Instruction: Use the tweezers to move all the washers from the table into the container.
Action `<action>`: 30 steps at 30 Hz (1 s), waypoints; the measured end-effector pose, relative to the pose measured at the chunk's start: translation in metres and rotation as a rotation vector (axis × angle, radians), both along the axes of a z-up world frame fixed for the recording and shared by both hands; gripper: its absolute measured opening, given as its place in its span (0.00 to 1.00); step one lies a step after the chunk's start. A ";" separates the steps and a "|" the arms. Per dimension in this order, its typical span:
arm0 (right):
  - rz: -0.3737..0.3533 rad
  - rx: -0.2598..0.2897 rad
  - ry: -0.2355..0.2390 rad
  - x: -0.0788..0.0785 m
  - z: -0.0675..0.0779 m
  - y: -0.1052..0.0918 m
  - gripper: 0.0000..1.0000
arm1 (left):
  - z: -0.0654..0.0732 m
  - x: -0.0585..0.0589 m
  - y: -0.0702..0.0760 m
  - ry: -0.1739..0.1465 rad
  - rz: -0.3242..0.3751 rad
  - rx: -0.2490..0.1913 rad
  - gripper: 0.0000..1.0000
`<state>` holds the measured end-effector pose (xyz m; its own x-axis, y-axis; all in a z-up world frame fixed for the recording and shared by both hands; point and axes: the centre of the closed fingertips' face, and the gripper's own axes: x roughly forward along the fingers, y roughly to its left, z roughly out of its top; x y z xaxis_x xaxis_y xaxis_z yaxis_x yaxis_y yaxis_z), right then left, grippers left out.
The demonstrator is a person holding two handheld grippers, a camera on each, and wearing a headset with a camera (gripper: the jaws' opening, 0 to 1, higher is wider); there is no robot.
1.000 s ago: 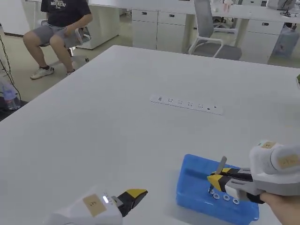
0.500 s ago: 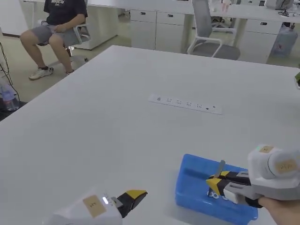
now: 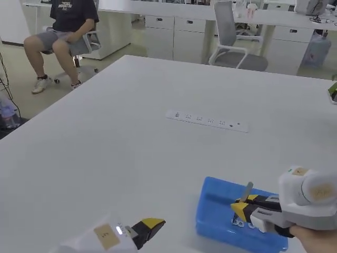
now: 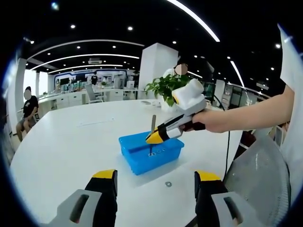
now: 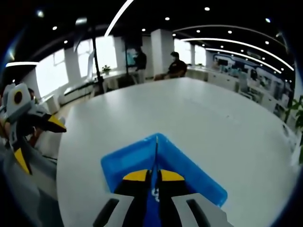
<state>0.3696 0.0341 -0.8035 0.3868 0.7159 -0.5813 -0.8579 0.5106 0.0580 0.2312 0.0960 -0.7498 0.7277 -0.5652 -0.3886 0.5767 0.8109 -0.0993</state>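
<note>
Right claw point(image 3: 238, 208) clamped on tweezers point(image 3: 247, 190) has dipped slightly lower into blue container point(image 3: 216, 192); left claw point(image 3: 152, 225) stays wide open, one washer point(image 4: 168, 184) lies on tabletop point(image 3: 131, 147) beside container

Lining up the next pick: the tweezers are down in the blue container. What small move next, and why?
Probably lift the right claw so the tweezers clear the container, heading for the washer on the table beside it. The tips sit low among the washers inside, and that one looks left to move. Whether the tips hold a washer, I cannot tell.
</note>
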 end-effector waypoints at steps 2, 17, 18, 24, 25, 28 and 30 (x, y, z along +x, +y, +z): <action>-0.001 0.005 -0.007 0.000 0.005 0.000 0.04 | 0.000 0.000 0.000 0.001 -0.002 0.000 0.66; 0.008 0.077 -0.089 -0.003 0.056 0.010 0.04 | 0.002 0.000 0.000 -0.007 0.003 -0.004 0.66; 0.012 0.083 -0.100 -0.004 0.061 0.012 0.04 | 0.003 0.000 0.000 -0.008 0.003 -0.005 0.66; 0.028 0.109 -0.126 -0.013 0.080 0.017 0.04 | 0.005 0.000 0.000 -0.013 0.008 -0.014 0.66; 0.030 0.112 -0.129 -0.014 0.081 0.018 0.04 | 0.005 0.001 0.000 -0.013 0.007 -0.014 0.66; 0.040 0.121 -0.132 -0.022 0.084 0.019 0.04 | 0.004 0.001 0.002 -0.018 0.007 -0.007 0.66; 0.045 0.118 -0.123 -0.026 0.081 0.019 0.04 | 0.004 0.001 0.002 -0.019 0.009 -0.007 0.66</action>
